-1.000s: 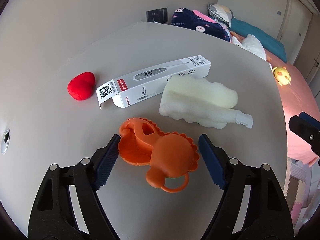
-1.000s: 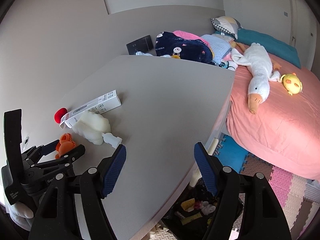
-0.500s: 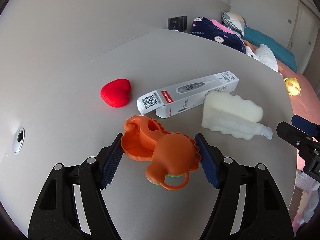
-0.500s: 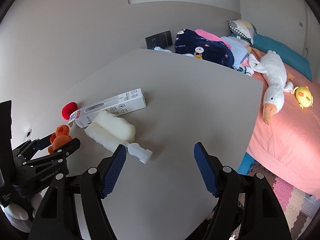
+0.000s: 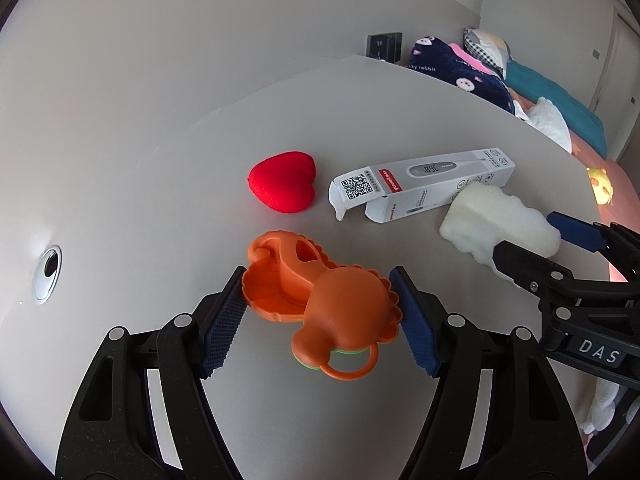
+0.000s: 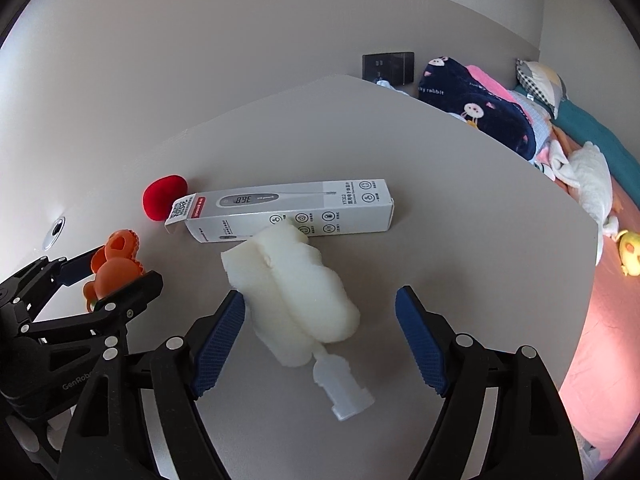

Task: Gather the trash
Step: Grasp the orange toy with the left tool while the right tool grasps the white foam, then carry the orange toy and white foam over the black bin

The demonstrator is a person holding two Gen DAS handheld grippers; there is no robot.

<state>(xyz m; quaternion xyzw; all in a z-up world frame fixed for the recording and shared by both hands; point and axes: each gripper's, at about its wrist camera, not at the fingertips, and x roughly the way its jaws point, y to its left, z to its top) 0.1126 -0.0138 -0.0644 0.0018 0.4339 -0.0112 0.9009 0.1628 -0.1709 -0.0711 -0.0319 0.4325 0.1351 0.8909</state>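
The left gripper (image 5: 318,300) is clamped on the orange toy (image 5: 320,292) on the grey table (image 6: 460,208). The right gripper (image 6: 320,332) stands apart around the white foam piece (image 6: 292,284), which touches the thermometer box (image 6: 296,210). The table edge is near on the right.

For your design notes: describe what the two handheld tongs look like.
Both the left tongs and the right tongs have matte black plastic arms with silver rivets and ridged dark blue pads. White lettering reads "DAS" on the right one, "GenRob" on the left. No cables visible.
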